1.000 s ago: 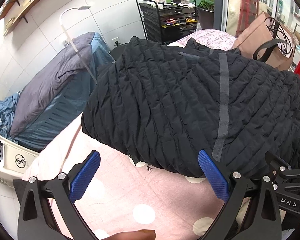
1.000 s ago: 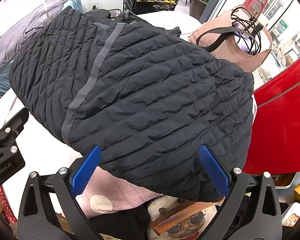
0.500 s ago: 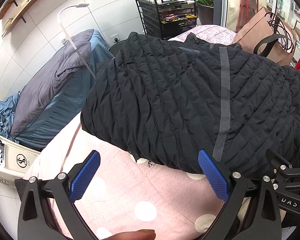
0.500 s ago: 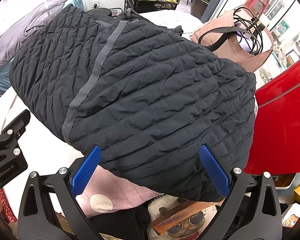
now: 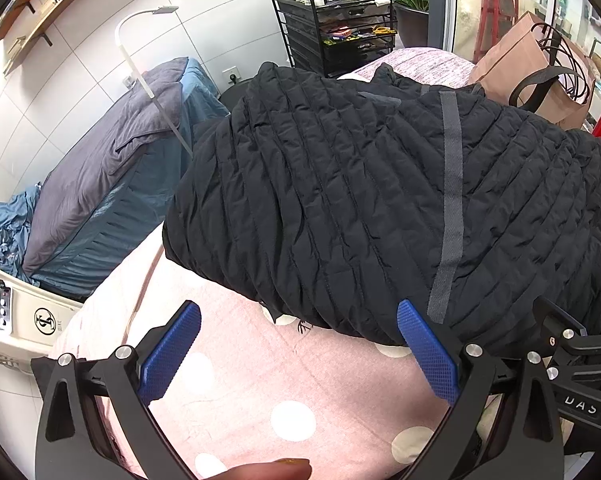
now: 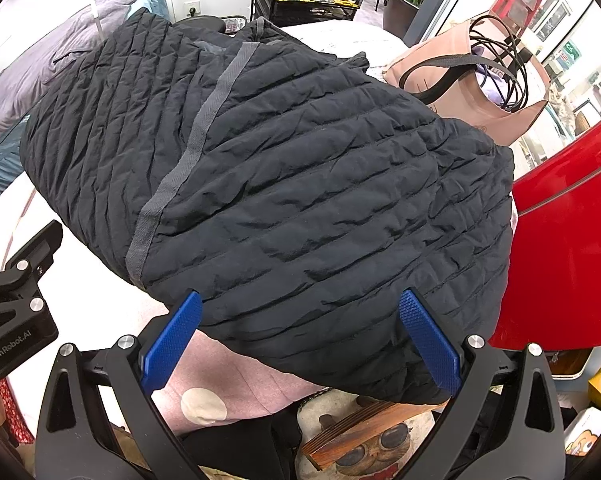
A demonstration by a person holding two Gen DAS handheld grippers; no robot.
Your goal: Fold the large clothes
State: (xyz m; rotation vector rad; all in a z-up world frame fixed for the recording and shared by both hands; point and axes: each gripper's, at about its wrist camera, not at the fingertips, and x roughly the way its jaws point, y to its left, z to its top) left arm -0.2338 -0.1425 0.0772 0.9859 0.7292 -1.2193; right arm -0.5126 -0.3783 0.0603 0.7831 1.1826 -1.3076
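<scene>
- Left wrist view: the neighbouring tool reads "DAS". The left gripper (image 5: 298, 350) gapes empty over the pink dotted sheet (image 5: 236, 392); the black quilted jacket (image 5: 380, 208) lies just beyond.
- Right wrist view: "GenRobot.AI" at left. The right gripper (image 6: 300, 346) is spread wide, the jacket's (image 6: 300, 200) near hem seemingly between its fingers.

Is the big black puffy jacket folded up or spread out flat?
Folded, it seems. The jacket lies as a compact bundle on the pink dotted cover, no sleeves sticking out. Both tongs, left and right, are open, holding nothing.
</scene>
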